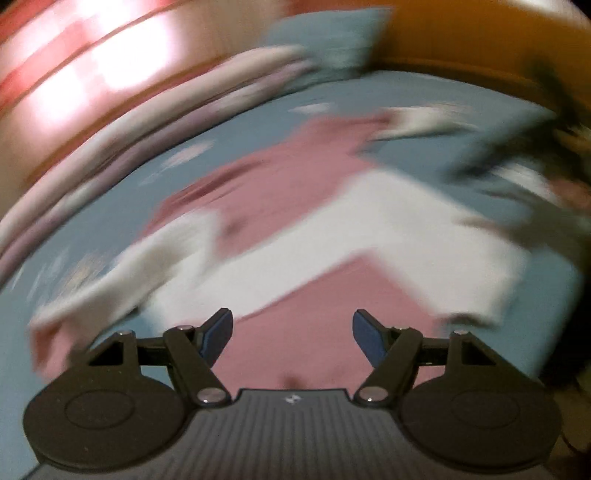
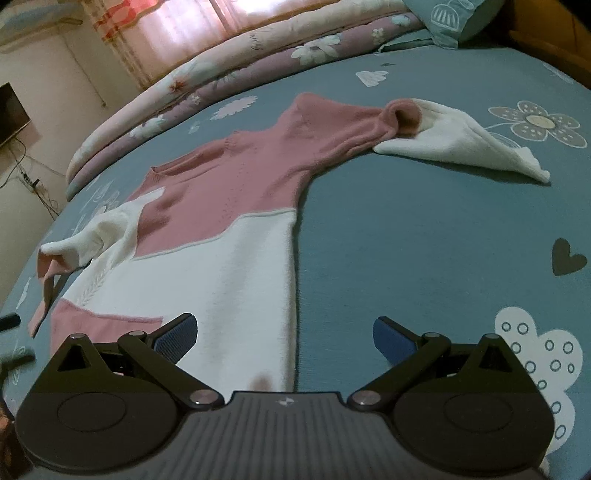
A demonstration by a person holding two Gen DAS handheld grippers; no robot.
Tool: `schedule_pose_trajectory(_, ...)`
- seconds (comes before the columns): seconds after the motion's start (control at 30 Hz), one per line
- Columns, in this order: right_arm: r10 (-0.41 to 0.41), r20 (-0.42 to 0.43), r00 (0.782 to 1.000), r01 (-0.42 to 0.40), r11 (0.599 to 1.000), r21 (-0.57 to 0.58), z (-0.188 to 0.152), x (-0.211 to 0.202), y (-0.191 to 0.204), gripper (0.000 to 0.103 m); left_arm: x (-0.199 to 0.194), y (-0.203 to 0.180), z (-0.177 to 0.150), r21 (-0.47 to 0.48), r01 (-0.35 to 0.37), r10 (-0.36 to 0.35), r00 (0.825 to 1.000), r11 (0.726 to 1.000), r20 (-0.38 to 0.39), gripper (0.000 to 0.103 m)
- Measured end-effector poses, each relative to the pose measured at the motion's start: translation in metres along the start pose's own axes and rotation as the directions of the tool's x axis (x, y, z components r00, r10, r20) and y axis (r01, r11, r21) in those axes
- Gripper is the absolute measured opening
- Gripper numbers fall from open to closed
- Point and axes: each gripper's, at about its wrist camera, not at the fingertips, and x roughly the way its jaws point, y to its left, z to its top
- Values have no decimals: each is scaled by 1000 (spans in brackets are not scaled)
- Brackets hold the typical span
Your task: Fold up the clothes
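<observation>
A pink and white sweater (image 2: 229,206) lies flat on the blue flowered bed sheet (image 2: 406,236). Its right sleeve (image 2: 436,136) stretches out to the right, ending in a white cuff. The left sleeve (image 2: 88,240) is folded in over the body. My right gripper (image 2: 284,338) is open above the sweater's lower right hem, with nothing between its fingers. The left wrist view is heavily blurred; there my left gripper (image 1: 293,338) is open over the sweater's (image 1: 295,221) pink hem, holding nothing.
A rolled flowered quilt (image 2: 236,81) runs along the far side of the bed, with a blue pillow (image 2: 447,18) at the back right. A curtained window (image 2: 192,22), a wall screen (image 2: 11,110) and cables sit at the left.
</observation>
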Motion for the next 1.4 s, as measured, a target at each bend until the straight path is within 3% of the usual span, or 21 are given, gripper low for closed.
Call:
schedule_pose_trajectory(0.07, -4, 9, 1000, 4, 1000, 5, 1, -4, -3, 103, 2, -46, 12, 132, 87, -93, 995, 987, 36, 73)
schedule_pose_trajectory(0.13, -6, 22, 1000, 5, 1000, 14, 2, -10, -8, 103, 7, -85, 20, 248, 129, -149, 987, 960, 64, 73)
schedule_pose_trajectory(0.27, 16, 41, 999, -19, 997, 72, 4, -19, -24, 103, 33, -134, 26, 385, 158, -176, 984, 909, 13, 73)
schedule_pose_trajectory(0.4, 27, 42, 999, -31, 994, 101, 4, -23, -33, 103, 54, -158, 18, 514, 89, -103, 995, 853, -1, 72)
schedule_pose_trajectory(0.53, 35, 36, 999, -37, 997, 65, 3, -25, -27, 103, 65, -159, 14, 546, 65, -53, 998, 835, -38, 73)
schedule_pose_trajectory(0.67, 51, 30, 998, -51, 999, 18, 2, -24, -16, 103, 71, -160, 16, 561, 4, -6, 1000, 828, 1, 72)
schedule_pose_trajectory(0.73, 49, 35, 998, -50, 999, 6, 2, -25, -13, 103, 74, -157, 18, 542, -24, 17, 1000, 840, 19, 73)
schedule_pose_trajectory(0.93, 49, 29, 998, -50, 998, 41, 2, -22, -20, 103, 66, -128, 36, 384, -54, 25, 997, 922, 79, 67)
schedule_pose_trajectory(1.07, 131, -15, 991, -129, 986, 109, 1, -14, -28, 103, 72, -96, 46, 248, -51, 35, 997, 968, 68, 67)
schedule_pose_trajectory(1.17, 216, -56, 975, -205, 966, 154, -2, -8, -31, 103, 78, -76, 48, 160, -50, 41, 998, 986, 57, 68)
schedule_pose_trajectory(1.27, 191, -22, 981, -190, 981, 50, -6, -15, -22, 101, 84, -56, 47, 77, -48, 45, 998, 996, 49, 68)
schedule_pose_trajectory(1.33, 145, 38, 989, -140, 983, -122, -13, -26, -5, 101, 90, -43, 47, 30, -50, 48, 998, 998, 37, 68)
schedule_pose_trajectory(1.4, 85, 107, 991, -45, 942, -332, -26, -36, 16, 101, 97, -33, 45, -13, -38, 38, 999, 999, 25, 68)
